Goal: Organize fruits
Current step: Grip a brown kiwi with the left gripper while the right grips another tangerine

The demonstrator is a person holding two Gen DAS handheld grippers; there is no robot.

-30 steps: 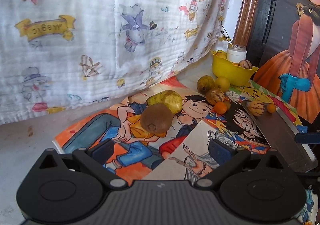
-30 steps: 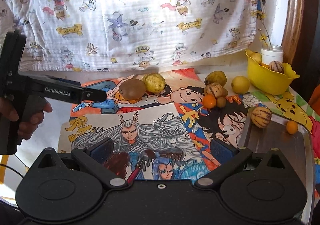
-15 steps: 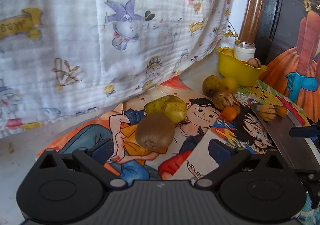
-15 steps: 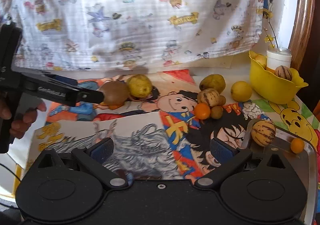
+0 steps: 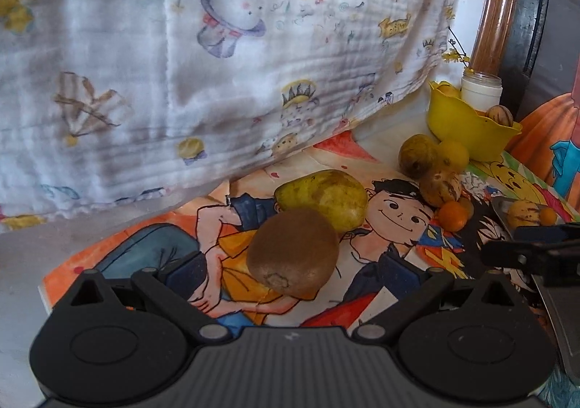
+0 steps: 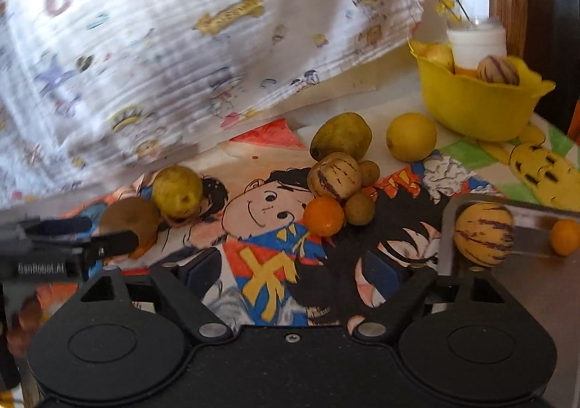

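Currently approaching: left tongs [image 5: 293,268] open around kiwi [image 5: 293,254], untouched; right tongs [image 6: 291,268] empty, just narrowing, lower centre. Next: close on kiwi.

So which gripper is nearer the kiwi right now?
Left. The left gripper has the kiwi between its open fingers; the right gripper is off to the side, over the cartoon mat.

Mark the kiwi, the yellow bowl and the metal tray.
kiwi [image 5: 293,252], left wrist view, middle of its brown skin
yellow bowl [image 6: 478,107], right wrist view, front wall
metal tray [image 6: 525,292], right wrist view, bare floor
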